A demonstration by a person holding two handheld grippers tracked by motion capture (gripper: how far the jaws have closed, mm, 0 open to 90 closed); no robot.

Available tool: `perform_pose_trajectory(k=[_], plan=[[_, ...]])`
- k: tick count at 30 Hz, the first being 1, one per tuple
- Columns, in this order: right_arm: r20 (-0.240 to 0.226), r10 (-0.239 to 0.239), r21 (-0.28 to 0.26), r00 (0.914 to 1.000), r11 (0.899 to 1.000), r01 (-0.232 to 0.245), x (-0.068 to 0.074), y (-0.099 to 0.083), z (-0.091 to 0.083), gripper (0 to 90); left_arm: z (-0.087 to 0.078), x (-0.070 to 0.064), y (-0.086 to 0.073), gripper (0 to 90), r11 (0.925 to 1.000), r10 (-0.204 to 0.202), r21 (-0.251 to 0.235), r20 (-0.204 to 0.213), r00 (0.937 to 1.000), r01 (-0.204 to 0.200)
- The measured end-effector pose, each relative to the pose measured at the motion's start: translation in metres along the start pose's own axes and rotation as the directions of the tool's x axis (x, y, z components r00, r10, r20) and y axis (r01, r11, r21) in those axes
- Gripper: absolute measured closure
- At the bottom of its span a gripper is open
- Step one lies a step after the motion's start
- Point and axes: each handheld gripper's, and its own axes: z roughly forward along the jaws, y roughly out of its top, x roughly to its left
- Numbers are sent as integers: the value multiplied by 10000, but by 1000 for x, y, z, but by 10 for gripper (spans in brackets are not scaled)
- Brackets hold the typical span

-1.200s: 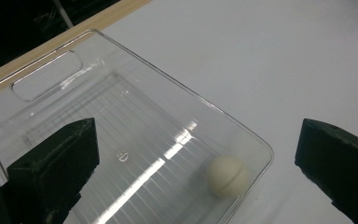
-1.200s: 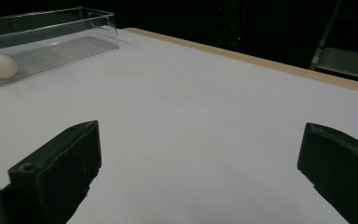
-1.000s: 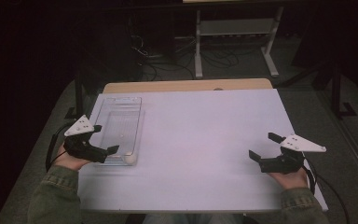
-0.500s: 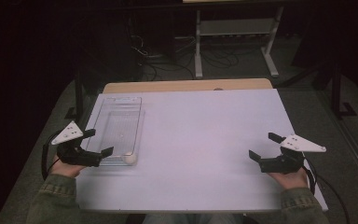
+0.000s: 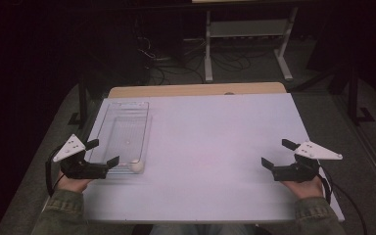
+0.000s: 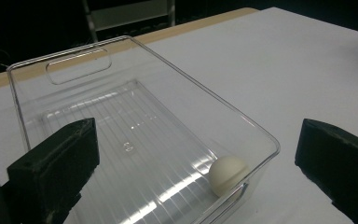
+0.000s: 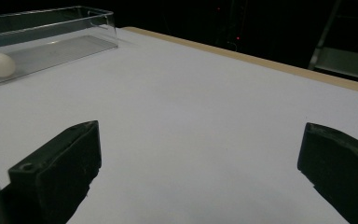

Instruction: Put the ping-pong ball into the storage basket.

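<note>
at the table's left edge, the left gripper (image 5: 103, 152) hovers wide open beside the clear plastic bin (image 5: 142, 111) holding a white egg (image 5: 136, 166); likely next: reach in, close gently. right gripper (image 5: 277, 153) idle, wide open.

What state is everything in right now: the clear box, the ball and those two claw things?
Bin: upright on the table, no lid.
Ball: loose inside the bin, in its near corner.
Left gripper: open, holding nothing, at the bin's near end.
Right gripper: open, holding nothing, over the table.
</note>
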Motion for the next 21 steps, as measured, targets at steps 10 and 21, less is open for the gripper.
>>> perform_pose_trajectory(k=[10,21], plan=[[-33,1,-28,10000,10000,-1,0,0,0,0,-2,-5,-9,0,9968,-143,-793,-521,9985,101],[-88,3,-41,10000,10000,-3,0,0,0,0,-1,-8,-24,0,9878,-503,-1528,-1213,9913,314]])
